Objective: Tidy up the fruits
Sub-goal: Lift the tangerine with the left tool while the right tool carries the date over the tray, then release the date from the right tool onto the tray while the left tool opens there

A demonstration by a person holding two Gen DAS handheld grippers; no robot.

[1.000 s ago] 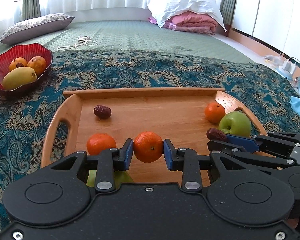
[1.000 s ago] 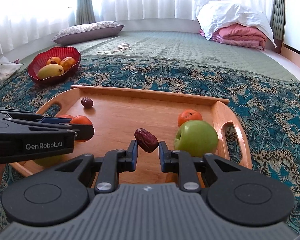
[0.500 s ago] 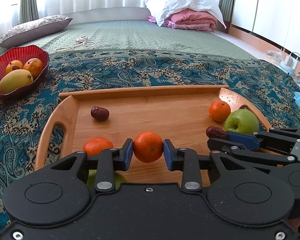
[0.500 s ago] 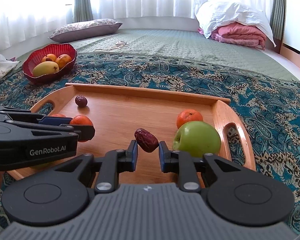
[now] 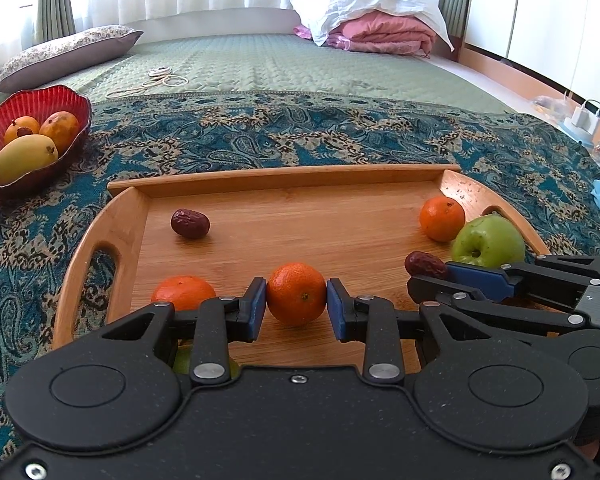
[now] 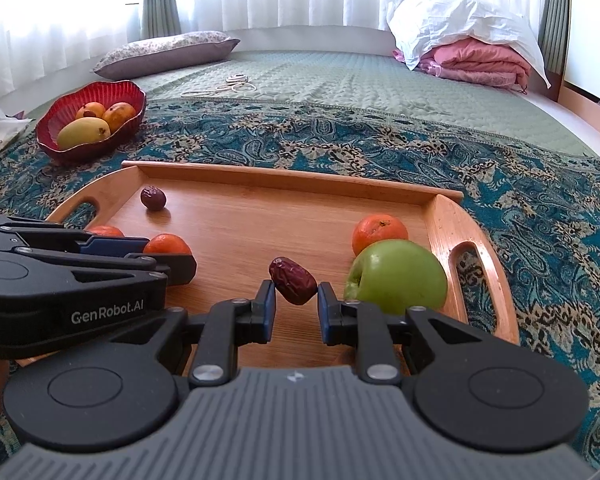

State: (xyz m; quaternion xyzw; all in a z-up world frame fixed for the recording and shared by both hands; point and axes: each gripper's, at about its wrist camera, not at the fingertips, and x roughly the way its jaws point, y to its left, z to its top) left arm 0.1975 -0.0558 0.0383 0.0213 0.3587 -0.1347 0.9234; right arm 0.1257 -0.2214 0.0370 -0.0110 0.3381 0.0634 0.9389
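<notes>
A green fruit (image 5: 188,360) is mostly hidden behind the left gripper (image 5: 296,299), which clamps a tangerine (image 5: 296,298) above the wooden tray (image 5: 284,178). The right gripper (image 6: 293,295) pinches a red date (image 6: 293,280) beside the tray's green apple (image 6: 398,276). Both grips match the earlier views. The tray sits on a teal patterned blanket (image 5: 340,136) on a bed; a red bowl (image 5: 66,96) lies far left of it.
</notes>
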